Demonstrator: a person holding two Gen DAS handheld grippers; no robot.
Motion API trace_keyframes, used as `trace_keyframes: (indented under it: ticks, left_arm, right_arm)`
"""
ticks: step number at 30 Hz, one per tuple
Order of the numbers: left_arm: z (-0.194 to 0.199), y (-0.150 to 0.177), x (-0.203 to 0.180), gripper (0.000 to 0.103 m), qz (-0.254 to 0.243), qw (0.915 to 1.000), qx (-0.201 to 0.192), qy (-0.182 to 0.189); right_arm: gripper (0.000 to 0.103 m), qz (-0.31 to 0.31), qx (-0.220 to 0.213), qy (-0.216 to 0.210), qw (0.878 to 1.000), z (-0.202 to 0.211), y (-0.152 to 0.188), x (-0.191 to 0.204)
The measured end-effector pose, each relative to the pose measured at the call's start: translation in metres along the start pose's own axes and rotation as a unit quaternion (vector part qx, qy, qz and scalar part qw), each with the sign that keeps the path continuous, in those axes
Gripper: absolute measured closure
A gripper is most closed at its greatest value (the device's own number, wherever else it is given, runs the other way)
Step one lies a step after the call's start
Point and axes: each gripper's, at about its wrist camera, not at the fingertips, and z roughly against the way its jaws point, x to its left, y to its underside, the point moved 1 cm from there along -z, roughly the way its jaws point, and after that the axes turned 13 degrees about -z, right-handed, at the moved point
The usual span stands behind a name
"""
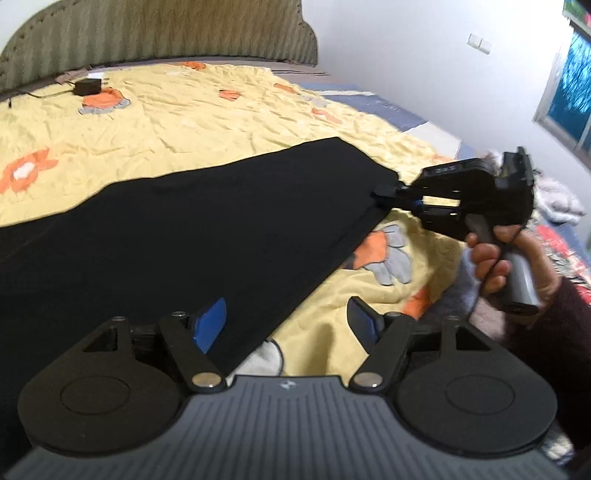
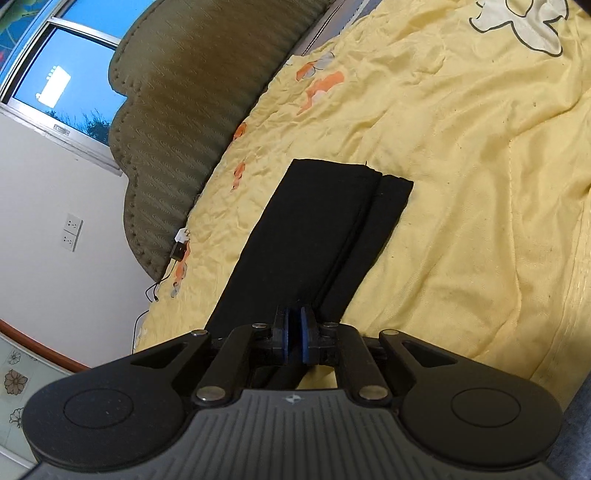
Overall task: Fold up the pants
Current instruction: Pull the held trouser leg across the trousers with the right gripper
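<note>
Black pants (image 1: pixel 207 221) lie flat along the yellow bedspread (image 1: pixel 221 110), folded lengthwise with one leg on the other (image 2: pixel 314 229). My right gripper (image 1: pixel 384 195) is at the pants' right-hand end, and a hand (image 1: pixel 491 266) holds its grip. In the right wrist view, the right gripper (image 2: pixel 295 332) is shut with its blue pads pinching black cloth at the pants' near edge. My left gripper (image 1: pixel 284 321) stands open just above the pants' near side edge. One blue pad (image 1: pixel 210 325) is over the cloth and the other finger (image 1: pixel 364 325) is over the bedspread. Nothing is held between them.
An olive padded headboard (image 1: pixel 159 33) runs along the bed's far side. A small black adapter (image 1: pixel 86 86) with a cable lies near it. A heap of pale clothes (image 1: pixel 554 199) sits at the right. A window (image 2: pixel 62 74) and wall sockets (image 2: pixel 72 230) are on the white wall.
</note>
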Motion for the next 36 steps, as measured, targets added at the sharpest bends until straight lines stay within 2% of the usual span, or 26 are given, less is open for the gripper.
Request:
trace_keyframes:
  ticks: [2, 7, 11, 12, 14, 16, 18, 21, 24, 28, 29, 31, 32, 35, 36]
  left_arm:
    - [-0.002, -0.001, -0.001, 0.034, -0.018, 0.9996, 0.002, -0.021]
    - [-0.008, -0.002, -0.002, 0.034, -0.034, 0.9989, 0.005, -0.031]
    - [-0.012, -0.001, -0.003, 0.034, -0.053, 0.9977, 0.009, -0.042]
    - [-0.013, -0.002, -0.004, 0.034, -0.054, 0.9976, 0.010, -0.042]
    - [-0.011, -0.004, -0.007, 0.034, -0.063, 0.9973, 0.004, -0.037]
    - [-0.008, -0.006, -0.012, 0.033, -0.071, 0.9971, -0.009, -0.026]
    - [-0.007, -0.006, -0.016, 0.031, -0.077, 0.9966, -0.016, -0.023]
    - [-0.011, -0.005, -0.014, 0.031, -0.075, 0.9969, -0.006, -0.026]
    - [-0.013, -0.003, -0.010, 0.031, -0.065, 0.9975, 0.000, -0.028]
    - [-0.014, -0.002, -0.007, 0.031, -0.053, 0.9984, -0.002, -0.019]
    - [-0.013, -0.002, -0.007, 0.031, -0.052, 0.9985, -0.003, -0.018]
    - [-0.011, -0.002, -0.008, 0.031, -0.054, 0.9984, -0.004, -0.018]
    - [-0.011, -0.002, -0.008, 0.031, -0.057, 0.9982, -0.006, -0.020]
    - [-0.012, 0.000, -0.007, 0.031, -0.054, 0.9983, -0.003, -0.023]
    - [-0.012, 0.001, -0.006, 0.031, -0.052, 0.9984, -0.002, -0.022]
  right_arm:
    - [0.096, -0.013, 0.007, 0.000, 1.000, 0.001, 0.001, -0.005]
    - [0.092, -0.053, 0.021, -0.043, 0.997, -0.006, -0.004, -0.012]
    - [0.092, -0.049, 0.021, -0.033, 0.998, -0.010, -0.001, -0.010]
    - [0.089, -0.047, 0.019, -0.034, 0.998, -0.010, -0.001, -0.009]
    - [0.076, -0.044, 0.017, -0.043, 0.998, -0.009, 0.002, -0.003]
    - [0.045, -0.025, 0.009, -0.052, 0.998, -0.005, 0.007, 0.004]
    - [0.031, -0.001, 0.004, -0.047, 0.999, -0.005, 0.013, 0.014]
    - [0.031, 0.020, 0.008, -0.025, 0.999, -0.006, 0.018, 0.020]
    - [0.031, -0.003, 0.015, -0.020, 1.000, -0.002, 0.017, 0.016]
    - [0.029, -0.065, 0.009, -0.031, 0.997, -0.007, 0.010, 0.010]
    - [0.027, -0.077, 0.001, -0.039, 0.996, -0.007, 0.010, 0.011]
    - [0.026, -0.102, 0.016, -0.078, 0.992, -0.016, 0.011, 0.010]
    - [0.026, -0.104, 0.020, -0.083, 0.991, -0.019, 0.013, 0.011]
    - [0.030, -0.036, 0.006, -0.068, 0.997, -0.027, 0.021, 0.022]
    - [0.035, -0.018, -0.001, -0.054, 0.998, -0.029, 0.023, 0.025]
